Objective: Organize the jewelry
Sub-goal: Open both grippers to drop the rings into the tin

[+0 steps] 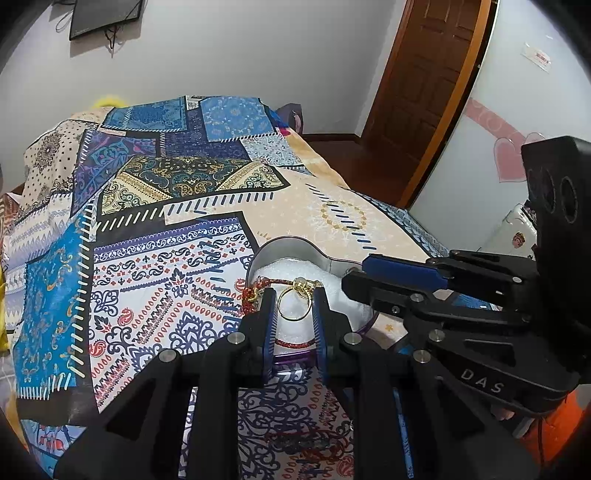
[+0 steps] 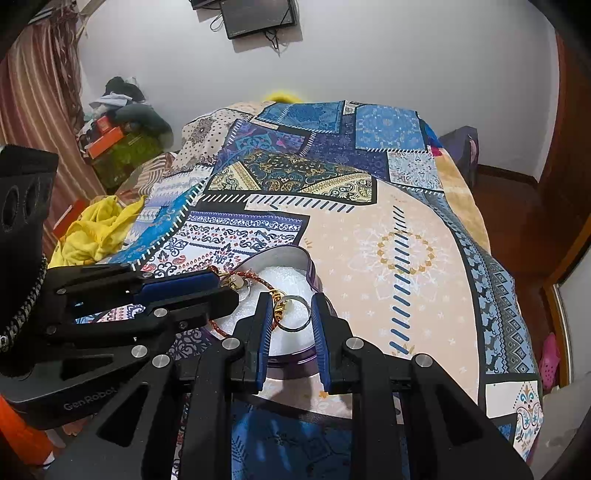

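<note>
A heart-shaped purple tin [image 1: 291,248] with a white foam lining sits on the patterned bedspread [image 1: 184,258]; it also shows in the right wrist view [image 2: 312,273]. On the foam lie a gold ring [image 1: 293,304], a red braided cord bracelet [image 1: 255,291] and small gold pieces. My left gripper [image 1: 294,299] is open, its fingers either side of the ring, just above the foam. My right gripper [image 2: 291,304] is open over the same tin, with the ring [image 2: 295,314] and cord [image 2: 258,278] between its fingers. Each gripper shows in the other's view.
The bed fills both views. A yellow cloth [image 2: 99,229] lies at its left edge, with boxes and clothes [image 2: 122,129] piled beyond. A wooden door [image 1: 432,74] and dark floor are at the right. A monitor [image 2: 258,16] hangs on the wall.
</note>
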`<state>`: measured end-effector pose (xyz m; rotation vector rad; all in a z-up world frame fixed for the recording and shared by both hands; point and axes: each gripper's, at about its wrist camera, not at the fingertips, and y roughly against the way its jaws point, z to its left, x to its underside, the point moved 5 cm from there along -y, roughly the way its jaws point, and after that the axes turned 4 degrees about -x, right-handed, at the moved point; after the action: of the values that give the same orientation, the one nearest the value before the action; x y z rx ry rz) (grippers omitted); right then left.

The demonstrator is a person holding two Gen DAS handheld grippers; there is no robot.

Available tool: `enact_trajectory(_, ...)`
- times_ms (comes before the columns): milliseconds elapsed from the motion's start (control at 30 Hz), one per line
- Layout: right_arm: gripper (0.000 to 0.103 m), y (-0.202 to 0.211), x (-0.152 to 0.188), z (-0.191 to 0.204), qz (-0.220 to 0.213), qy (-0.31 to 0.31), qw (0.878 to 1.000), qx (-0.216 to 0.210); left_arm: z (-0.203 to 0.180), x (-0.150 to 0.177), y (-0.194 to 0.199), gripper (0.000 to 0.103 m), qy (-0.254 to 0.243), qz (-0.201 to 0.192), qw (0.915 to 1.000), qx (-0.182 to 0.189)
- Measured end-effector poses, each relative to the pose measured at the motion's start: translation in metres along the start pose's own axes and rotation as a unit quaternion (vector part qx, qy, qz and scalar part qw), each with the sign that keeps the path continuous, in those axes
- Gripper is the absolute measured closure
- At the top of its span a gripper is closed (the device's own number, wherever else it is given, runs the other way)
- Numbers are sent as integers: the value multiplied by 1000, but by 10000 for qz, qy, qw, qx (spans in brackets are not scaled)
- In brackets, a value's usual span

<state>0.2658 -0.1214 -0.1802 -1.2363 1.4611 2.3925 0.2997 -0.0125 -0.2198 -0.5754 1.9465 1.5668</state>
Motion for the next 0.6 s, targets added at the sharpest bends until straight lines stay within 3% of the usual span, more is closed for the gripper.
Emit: enact_trajectory(600, 83, 13, 0, 4, -8, 30, 10000, 35, -8, 0, 32, 85, -218, -238, 9993, -166)
